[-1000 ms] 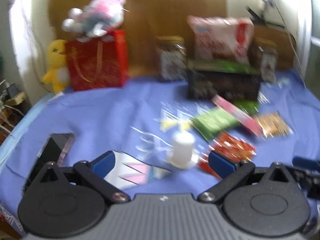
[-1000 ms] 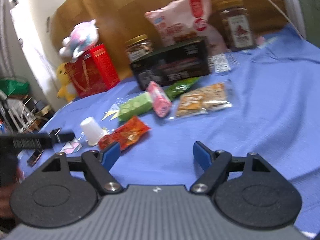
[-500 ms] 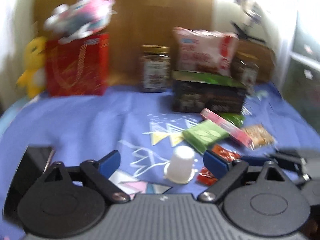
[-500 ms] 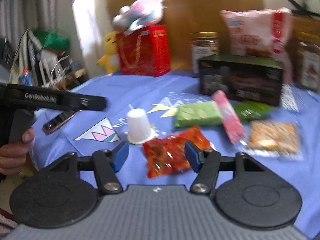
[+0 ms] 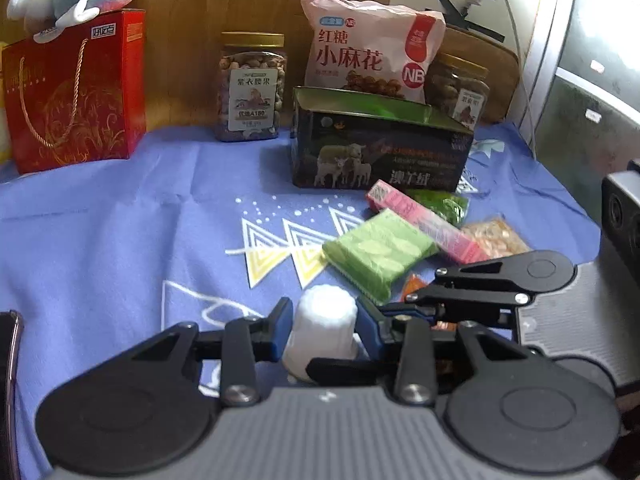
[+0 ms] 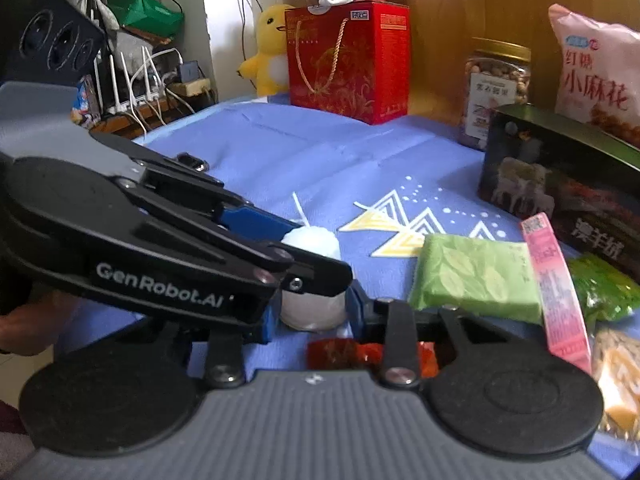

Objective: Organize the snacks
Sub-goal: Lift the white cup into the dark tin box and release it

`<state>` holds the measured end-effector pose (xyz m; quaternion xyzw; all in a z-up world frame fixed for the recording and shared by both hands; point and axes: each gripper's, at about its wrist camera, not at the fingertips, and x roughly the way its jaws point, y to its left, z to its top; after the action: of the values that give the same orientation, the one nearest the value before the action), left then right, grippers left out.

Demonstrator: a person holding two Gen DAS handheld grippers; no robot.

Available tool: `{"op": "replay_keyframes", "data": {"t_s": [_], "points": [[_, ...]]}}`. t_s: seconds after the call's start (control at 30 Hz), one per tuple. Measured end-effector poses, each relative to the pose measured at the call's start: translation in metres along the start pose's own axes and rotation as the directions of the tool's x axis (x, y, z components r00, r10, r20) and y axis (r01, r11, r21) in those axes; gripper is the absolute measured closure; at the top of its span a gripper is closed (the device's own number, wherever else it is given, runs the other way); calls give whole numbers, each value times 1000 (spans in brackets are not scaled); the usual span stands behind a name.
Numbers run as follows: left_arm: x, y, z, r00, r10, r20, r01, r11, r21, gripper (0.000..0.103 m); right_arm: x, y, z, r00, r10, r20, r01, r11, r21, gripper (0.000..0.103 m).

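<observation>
A small white cup (image 5: 322,328) stands upside down on the blue cloth. My left gripper (image 5: 323,330) has its blue pads on both sides of the cup and looks shut on it. In the right wrist view the cup (image 6: 312,276) sits between my right gripper's (image 6: 310,312) pads too, with the left gripper's fingers (image 6: 240,248) crossing in from the left over it. A red snack packet (image 6: 360,354) lies under the right gripper. A green packet (image 5: 378,252), a pink bar (image 5: 424,222), a green pouch (image 5: 444,204) and a nut packet (image 5: 496,236) lie to the right.
At the back stand a dark tin box (image 5: 380,148), a pink snack bag (image 5: 368,48), two nut jars (image 5: 252,88), and a red gift bag (image 5: 76,88) with a plush toy on top. A phone (image 5: 8,380) lies at the left edge.
Both grippers have moved in on the white cup and narrowed around it. The right gripper has passed over the red packet and now meets the left gripper at the cup.
</observation>
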<state>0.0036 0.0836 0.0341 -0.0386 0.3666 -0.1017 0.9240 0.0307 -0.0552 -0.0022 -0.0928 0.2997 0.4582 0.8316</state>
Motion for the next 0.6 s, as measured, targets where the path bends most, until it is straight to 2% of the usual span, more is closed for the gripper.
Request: {"op": "replay_keyframes", "data": {"t_s": [0.1, 0.2, 0.33, 0.43, 0.6], "points": [[-4, -5, 29, 999, -10, 35, 9, 1000, 18, 69, -13, -9, 14, 998, -25, 64, 26, 1000, -14, 67], [-1, -18, 76, 996, -16, 89, 13, 999, 33, 68, -29, -30, 40, 987, -78, 140, 80, 997, -12, 67], [20, -44, 145, 986, -50, 159, 40, 997, 64, 67, -46, -70, 75, 951, -200, 235, 210, 978, -18, 67], [61, -56, 181, 987, -63, 145, 53, 996, 71, 67, -41, -114, 92, 939, -263, 220, 263, 964, 30, 67], [137, -58, 197, 998, -50, 44, 50, 999, 15, 66, -12, -177, 89, 961, -260, 97, 247, 960, 133, 66]]}}
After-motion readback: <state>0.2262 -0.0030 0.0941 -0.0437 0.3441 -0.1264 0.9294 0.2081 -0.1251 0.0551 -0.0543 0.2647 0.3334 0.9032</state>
